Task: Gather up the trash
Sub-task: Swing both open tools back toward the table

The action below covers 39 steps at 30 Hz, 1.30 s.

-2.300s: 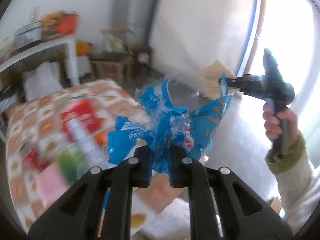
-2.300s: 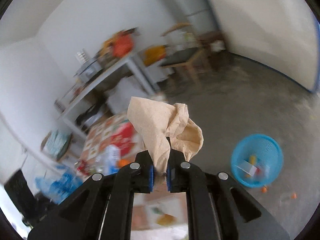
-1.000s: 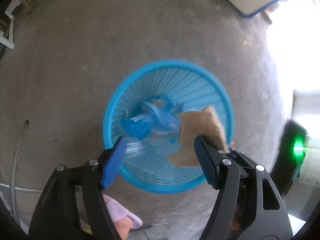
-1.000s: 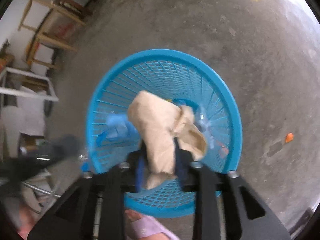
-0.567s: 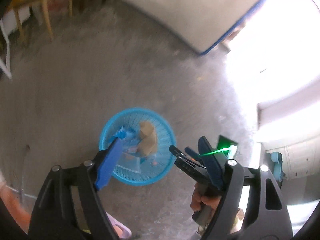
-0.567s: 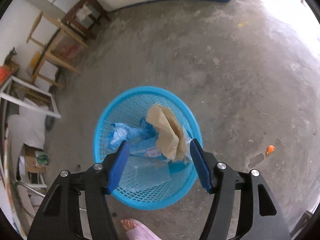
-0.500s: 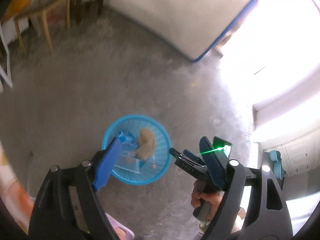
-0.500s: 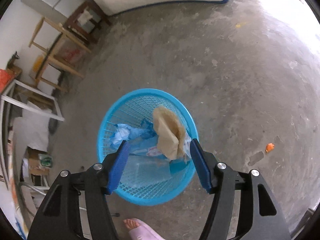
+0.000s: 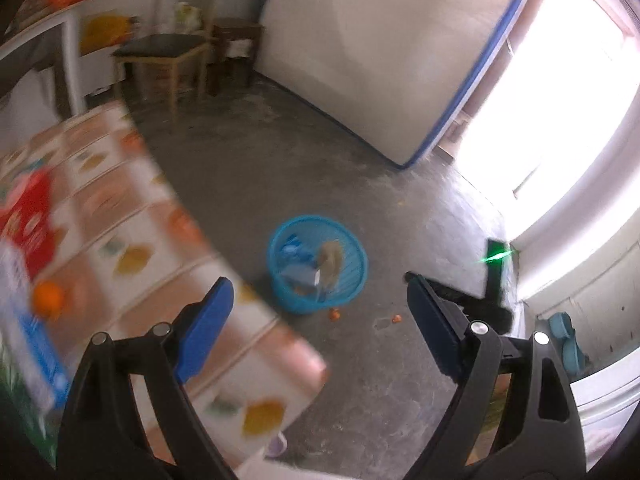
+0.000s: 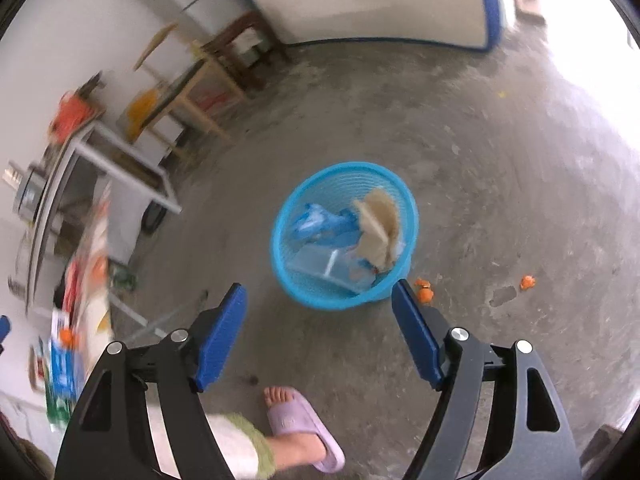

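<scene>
1. Left gripper [image 9: 320,316]: jaws wide apart, just been opening, nothing between them.
2. Right gripper [image 10: 320,320]: same state; sandalled foot [image 10: 300,424] at 6 o'clock.

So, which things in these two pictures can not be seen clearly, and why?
- Left wrist view: the items on the patterned table are smeared by motion blur; the red pack cannot be read.
- Both views: the bottom of the blue basket is covered by the brown paper and the blue wrapper.
- Right wrist view: the orange bits on the floor are too small to identify.
</scene>
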### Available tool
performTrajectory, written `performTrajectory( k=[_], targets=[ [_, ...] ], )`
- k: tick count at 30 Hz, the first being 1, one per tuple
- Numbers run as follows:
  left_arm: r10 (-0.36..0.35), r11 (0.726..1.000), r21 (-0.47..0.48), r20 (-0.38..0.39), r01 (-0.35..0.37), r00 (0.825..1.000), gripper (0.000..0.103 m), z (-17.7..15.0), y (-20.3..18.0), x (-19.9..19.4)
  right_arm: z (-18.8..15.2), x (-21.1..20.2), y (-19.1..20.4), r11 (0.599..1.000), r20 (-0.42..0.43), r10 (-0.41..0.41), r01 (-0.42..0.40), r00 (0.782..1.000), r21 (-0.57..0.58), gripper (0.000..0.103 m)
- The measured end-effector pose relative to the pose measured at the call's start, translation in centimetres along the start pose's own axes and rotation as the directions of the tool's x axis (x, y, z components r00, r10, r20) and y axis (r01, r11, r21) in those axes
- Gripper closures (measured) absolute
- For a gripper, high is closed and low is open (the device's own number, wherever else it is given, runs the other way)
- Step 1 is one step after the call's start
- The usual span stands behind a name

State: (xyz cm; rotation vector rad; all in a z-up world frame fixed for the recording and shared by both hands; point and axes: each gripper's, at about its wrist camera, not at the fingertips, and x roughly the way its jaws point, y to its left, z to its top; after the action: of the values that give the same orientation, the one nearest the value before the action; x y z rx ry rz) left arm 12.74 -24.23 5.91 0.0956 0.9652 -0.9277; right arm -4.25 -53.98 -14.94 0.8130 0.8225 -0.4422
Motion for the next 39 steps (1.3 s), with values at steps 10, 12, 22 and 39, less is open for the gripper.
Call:
performTrajectory(
  k=[10, 12, 22, 39],
  targets=[
    [0.188, 0.979, -0.113, 0.200, -0.168, 0.962, 0.018, -7.5, 7.7, -11.0, -2.4, -4.6, 14.6, 0.945, 0.041, 0.015, -0.001, 0.999, -0.327, 0.015],
    [0.226, 0.969, -0.156, 0.240, -0.192, 0.944, 0.018, -9.2, 9.5, -13.2, -2.9, -5.0, 18.3, 0.917, 0.033, 0.030, -0.015, 0.999, -0.398, 0.014],
    [0.351, 0.927, -0.273, 0.379, -0.259, 0.856, 0.018, -16.5, 16.3, -21.5, -7.6, -8.6, 32.2, 0.749, 0.114, 0.124, -0.018, 0.986, -0.663, 0.007],
    [0.198, 0.944, -0.312, 0.293, -0.102, 0.935, 0.018, -15.7, 34.4, -18.0, -13.9, -2.7, 42.6, 0.595, -0.265, 0.261, -0.371, 0.928, -0.713, 0.007]
  ],
)
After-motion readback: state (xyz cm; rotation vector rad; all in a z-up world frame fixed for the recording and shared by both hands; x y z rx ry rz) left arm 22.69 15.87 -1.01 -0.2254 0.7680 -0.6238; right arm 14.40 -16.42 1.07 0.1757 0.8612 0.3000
